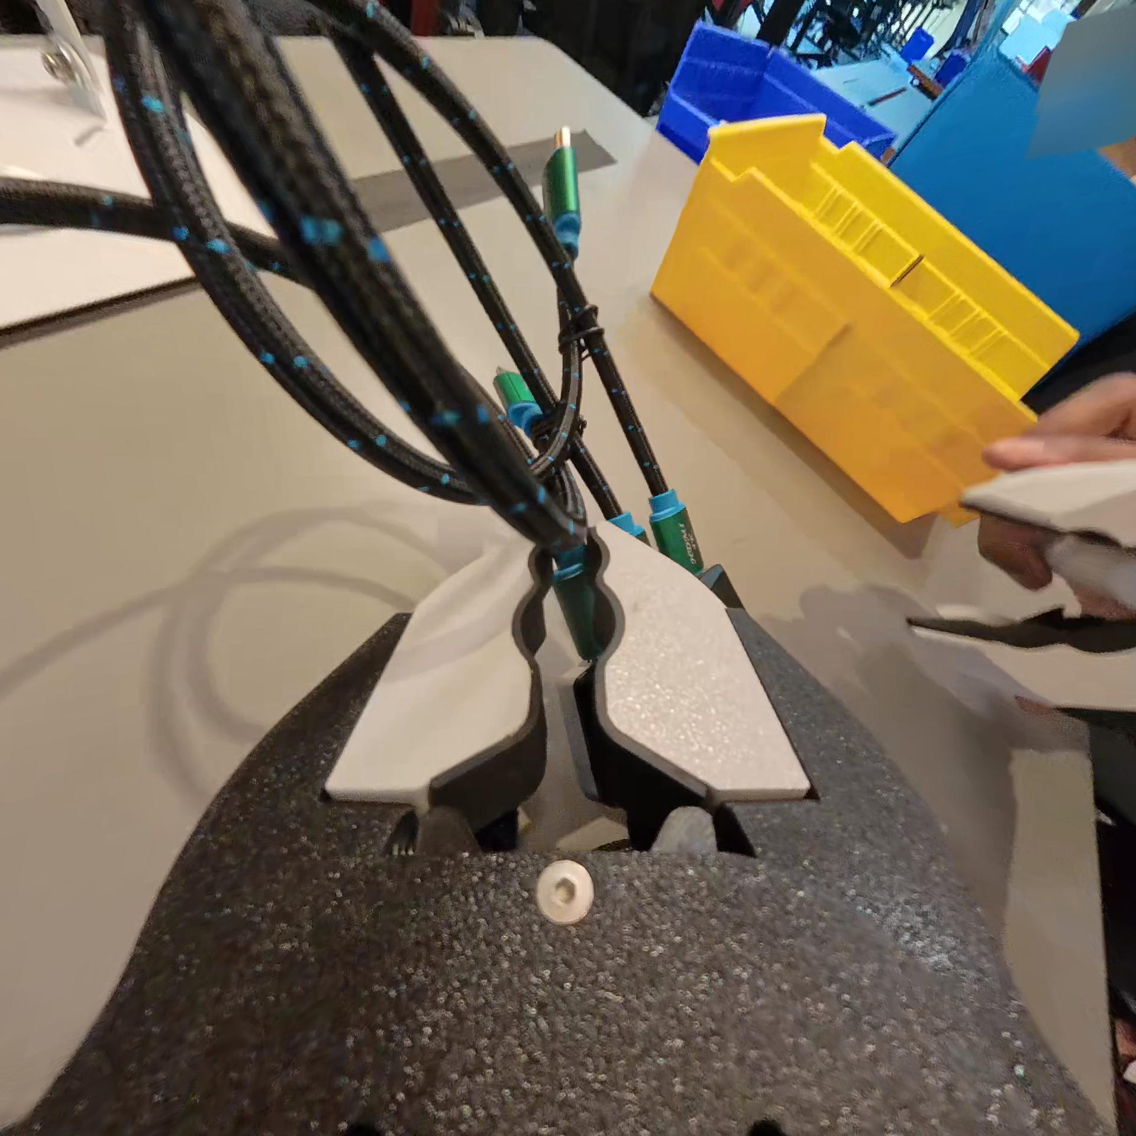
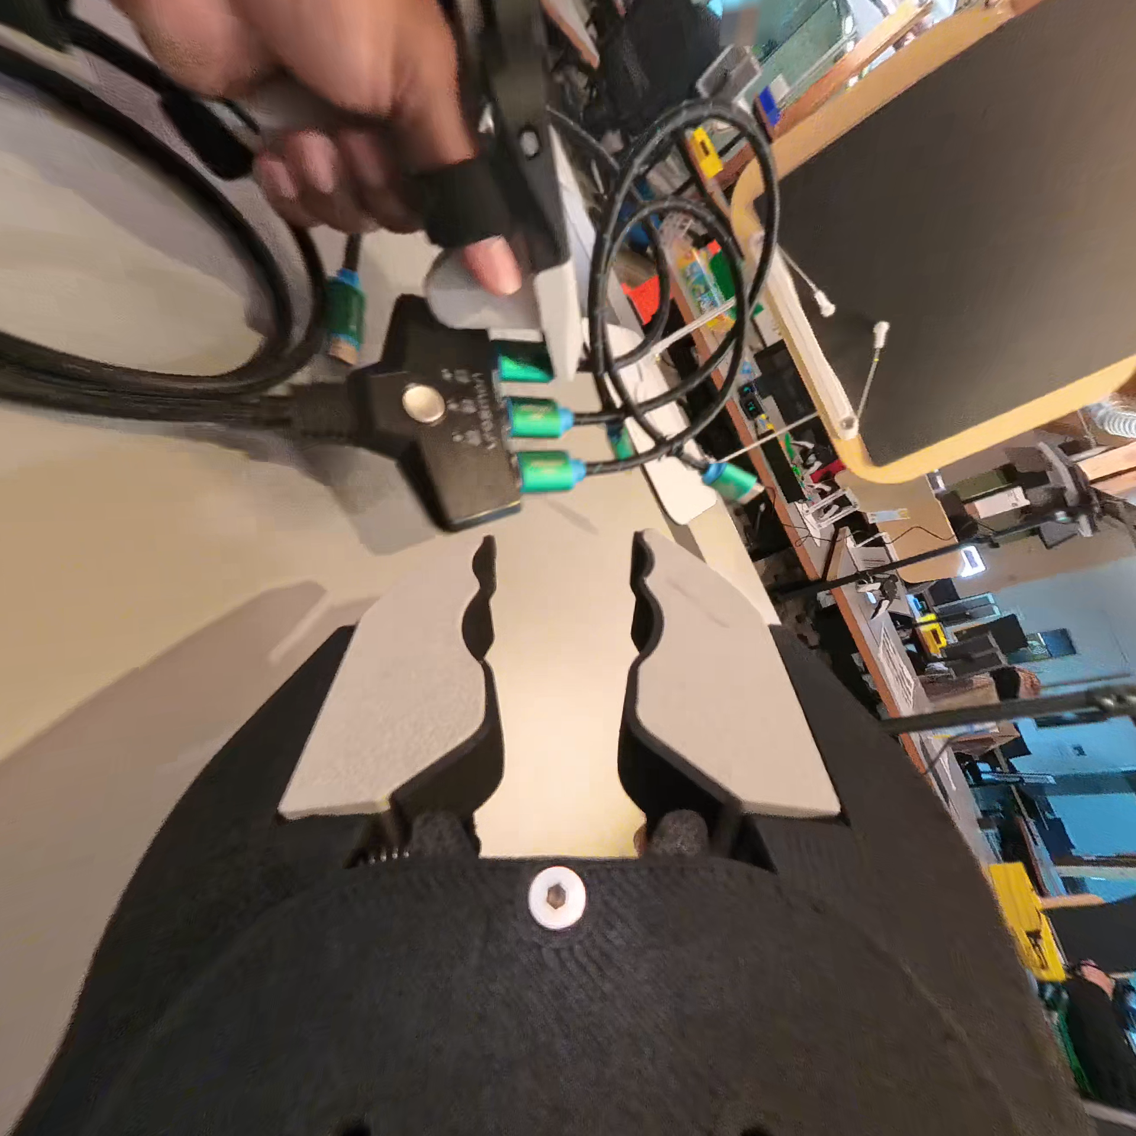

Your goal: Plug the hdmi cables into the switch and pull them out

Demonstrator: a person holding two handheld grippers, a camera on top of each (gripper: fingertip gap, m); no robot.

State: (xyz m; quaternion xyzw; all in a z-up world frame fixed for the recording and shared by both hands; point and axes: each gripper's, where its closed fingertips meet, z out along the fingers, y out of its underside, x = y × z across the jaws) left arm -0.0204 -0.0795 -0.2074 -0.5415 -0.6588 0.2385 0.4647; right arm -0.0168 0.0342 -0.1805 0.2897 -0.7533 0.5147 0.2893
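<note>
- Nearest in the left wrist view, the left gripper (image 1: 568,590) has its grey fingers (image 1: 682,676) closed round a green HDMI plug (image 1: 576,615) with a blue collar.
- Black braided cables (image 1: 344,319) flecked with blue rise from that plug and loop up to the far left over the pale table (image 1: 153,492).
- Just right of the fingers, two more green plugs (image 1: 673,538) sit in the black switch (image 1: 722,581), mostly hidden here.
- Farther off, a loose green plug (image 1: 560,178) points away; a yellow bin (image 1: 860,319) lies on the right.
- Seen from the right wrist view, the right gripper (image 2: 562,590) stands wide apart, holding nothing, near the switch (image 2: 442,424).
- That switch is a black box with a silver button; three green plugs (image 2: 541,418) enter its right side, and a hand (image 2: 344,117) holds the other gripper at the farthest one.
</note>
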